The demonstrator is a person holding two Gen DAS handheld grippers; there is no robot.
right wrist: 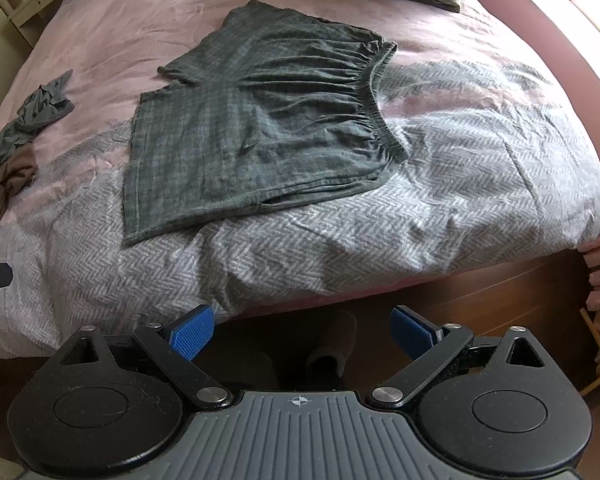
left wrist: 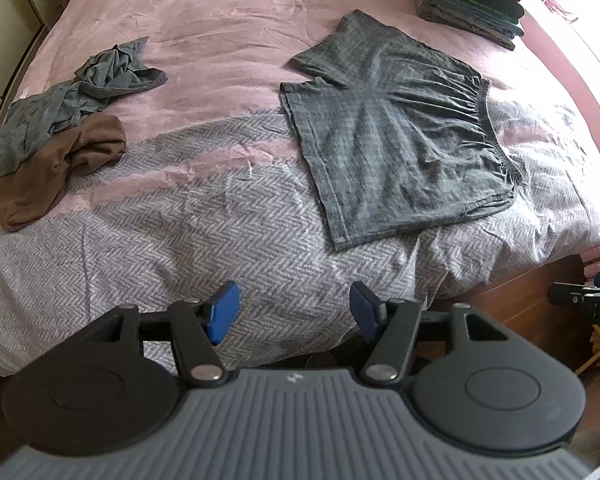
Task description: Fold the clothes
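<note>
Both jaws spread, left gripper [left wrist: 294, 312] and right gripper [right wrist: 302, 330] empty; shorts [left wrist: 396, 128] lie flat at 1 o'clock on bed [left wrist: 160, 240]; risk: loose cloth bunches if pinched unevenly.

Before me spreads a wide bed under a pink and grey herringbone quilt [left wrist: 180, 216]; reddish-brown wooden floor [right wrist: 480, 304] shows at my five o'clock, cream cabinets [left wrist: 4, 12] at ten, daylight glaring in at two

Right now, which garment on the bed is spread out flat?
The grey shorts with the gathered waistband. The grey-and-brown heap is crumpled, and the stack is already folded.
</note>
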